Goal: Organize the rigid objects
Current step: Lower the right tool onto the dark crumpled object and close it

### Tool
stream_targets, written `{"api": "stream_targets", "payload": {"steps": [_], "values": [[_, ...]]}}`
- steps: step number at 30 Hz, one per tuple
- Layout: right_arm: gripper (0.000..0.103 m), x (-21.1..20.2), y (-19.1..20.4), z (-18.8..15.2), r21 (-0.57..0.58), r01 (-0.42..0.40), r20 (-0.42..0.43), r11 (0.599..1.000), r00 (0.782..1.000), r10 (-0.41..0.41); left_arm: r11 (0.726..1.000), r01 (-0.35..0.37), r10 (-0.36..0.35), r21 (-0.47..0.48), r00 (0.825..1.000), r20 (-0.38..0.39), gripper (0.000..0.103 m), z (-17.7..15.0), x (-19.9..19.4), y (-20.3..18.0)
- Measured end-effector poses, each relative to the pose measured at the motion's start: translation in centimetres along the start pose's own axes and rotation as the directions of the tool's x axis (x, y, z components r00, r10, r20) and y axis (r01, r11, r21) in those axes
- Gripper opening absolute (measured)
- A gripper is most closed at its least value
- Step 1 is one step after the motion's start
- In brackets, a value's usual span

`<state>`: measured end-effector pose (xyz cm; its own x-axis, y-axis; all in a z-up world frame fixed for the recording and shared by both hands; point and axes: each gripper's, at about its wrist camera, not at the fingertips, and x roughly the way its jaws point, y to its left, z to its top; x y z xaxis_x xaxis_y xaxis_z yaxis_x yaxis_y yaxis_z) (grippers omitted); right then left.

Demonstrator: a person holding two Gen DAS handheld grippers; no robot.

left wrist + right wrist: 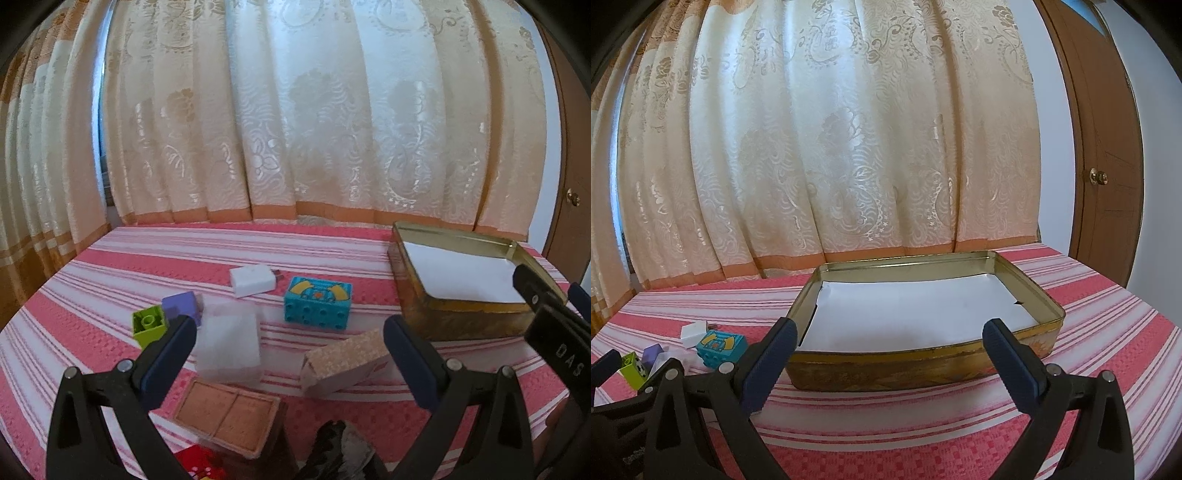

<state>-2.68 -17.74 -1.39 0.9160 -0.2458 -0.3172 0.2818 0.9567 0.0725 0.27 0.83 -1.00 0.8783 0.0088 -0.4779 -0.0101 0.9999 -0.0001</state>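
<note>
Small objects lie on the striped cloth in the left wrist view: a teal toy brick, a white charger block, a purple block, a green brick, a translucent white box, a speckled tan carton and a brown compact case. My left gripper hangs open above them with nothing between its fingers. A gold tin, lined with white paper, stands in front of my right gripper, which is open and empty. The teal brick shows at left there.
A cream patterned curtain hangs along the far edge of the pink striped bed or table. A brown door with a knob stands at right. A red item and a dark crumpled object lie at the near edge.
</note>
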Motion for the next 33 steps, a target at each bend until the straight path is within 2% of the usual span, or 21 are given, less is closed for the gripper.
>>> {"api": "stream_targets", "payload": {"steps": [7, 10, 13, 17, 19, 21, 25, 27, 28, 29, 31, 33], "values": [[0.102, 0.1, 0.0, -0.1, 0.000, -0.038, -0.031, 0.999, 0.999, 0.038, 0.999, -0.033, 0.033, 0.034, 0.999, -0.011, 0.103, -0.5, -0.7, 0.5], [0.102, 0.4, -0.1, -0.3, 0.013, -0.068, -0.072, 0.998, 0.995, 0.069, 0.998, -0.028, 0.029, 0.063, 1.000, -0.011, 0.103, -0.9, -1.7, 1.1], [0.102, 0.9, -0.3, -0.9, 0.044, -0.129, -0.152, 0.991, 0.979, 0.134, 0.997, -0.025, 0.026, 0.077, 1.000, -0.018, 0.103, -1.6, -3.0, 3.0], [0.102, 0.5, 0.3, -1.9, 0.040, -0.220, -0.233, 0.975, 0.946, 0.224, 0.997, -0.030, 0.035, 0.077, 0.998, -0.060, 0.103, -2.6, -3.9, 5.8], [0.102, 0.1, 1.1, -2.4, 0.023, -0.280, -0.270, 0.960, 0.923, 0.276, 0.996, -0.064, 0.069, 0.059, 0.994, -0.080, 0.103, -3.3, -4.3, 7.6], [0.102, -0.2, 2.1, -2.9, 0.008, -0.350, -0.323, 0.937, 0.886, 0.333, 0.996, -0.087, 0.090, 0.031, 0.991, -0.100, 0.103, -3.7, -4.6, 9.3], [0.090, -0.8, 4.4, -3.7, -0.019, -0.452, -0.405, 0.892, 0.819, 0.406, 0.992, -0.122, 0.123, 0.020, 0.984, -0.132, 0.103, -4.3, -4.7, 11.2], [0.089, -1.0, 5.5, -3.9, -0.022, -0.496, -0.437, 0.868, 0.786, 0.438, 0.991, -0.134, 0.134, 0.011, 0.982, -0.135, 0.103, -4.4, -4.5, 12.0], [0.089, -1.1, 6.0, -4.1, -0.016, -0.516, -0.453, 0.856, 0.767, 0.454, 0.991, -0.135, 0.135, 0.009, 0.981, -0.139, 0.103, -4.4, -4.5, 12.3], [0.090, -1.2, 6.6, -4.3, -0.003, -0.546, -0.474, 0.838, 0.739, 0.479, 0.991, -0.134, 0.133, 0.004, 0.981, -0.143, 0.103, -4.4, -4.4, 12.5], [0.090, -1.6, 7.3, -4.6, 0.007, -0.587, -0.496, 0.809, 0.701, 0.513, 0.993, -0.115, 0.112, -0.011, 0.982, -0.149, 0.103, -4.4, -4.5, 12.8], [0.090, -1.8, 8.3, -4.9, -0.004, -0.620, -0.517, 0.785, 0.673, 0.529, 0.995, -0.093, 0.088, -0.023, 0.984, -0.156, 0.103, -4.5, -4.6, 12.9]]}}
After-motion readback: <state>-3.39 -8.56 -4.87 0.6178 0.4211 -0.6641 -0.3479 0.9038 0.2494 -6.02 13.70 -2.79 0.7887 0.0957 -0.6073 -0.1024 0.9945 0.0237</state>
